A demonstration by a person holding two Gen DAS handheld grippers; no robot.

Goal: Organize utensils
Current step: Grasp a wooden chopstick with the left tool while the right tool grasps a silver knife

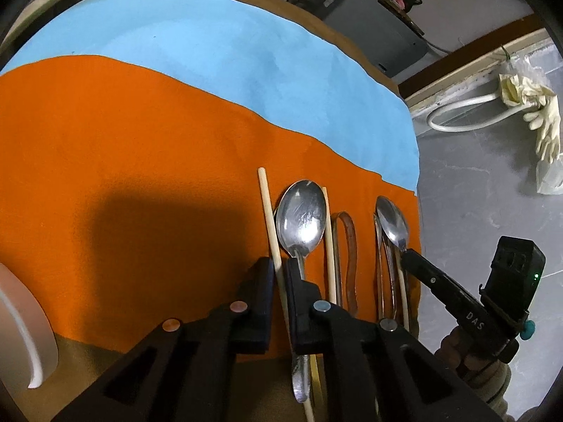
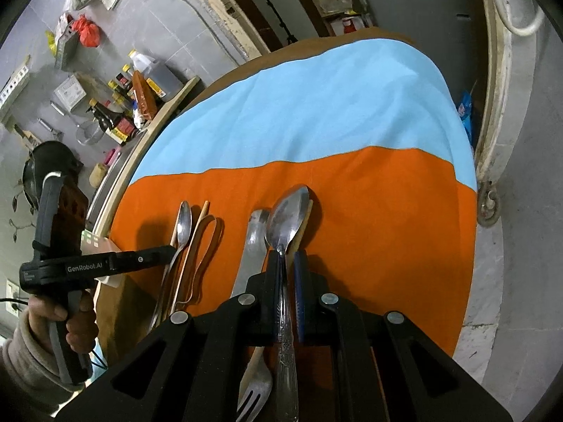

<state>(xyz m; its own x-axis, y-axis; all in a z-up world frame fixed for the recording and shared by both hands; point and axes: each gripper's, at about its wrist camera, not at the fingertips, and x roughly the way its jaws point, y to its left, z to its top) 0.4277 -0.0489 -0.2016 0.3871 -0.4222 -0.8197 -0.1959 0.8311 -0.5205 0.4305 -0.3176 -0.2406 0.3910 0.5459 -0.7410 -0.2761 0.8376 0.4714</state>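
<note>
Here, left gripper (image 1: 279, 277) clamps a chopstick (image 1: 269, 214); right gripper (image 2: 289, 267) clamps a spoon (image 2: 286, 218); both utensils lie lengthwise between the fingers.

Brown round table (image 2: 225, 74), light-blue cloth (image 2: 316, 105) on far half, orange cloth (image 2: 387, 211) on near half.

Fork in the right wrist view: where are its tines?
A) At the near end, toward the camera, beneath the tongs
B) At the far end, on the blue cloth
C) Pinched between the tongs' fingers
A: the fork lies on the orange cloth with its plain handle end pointing away, and its tines show low in the frame beneath the right tongs.
</note>
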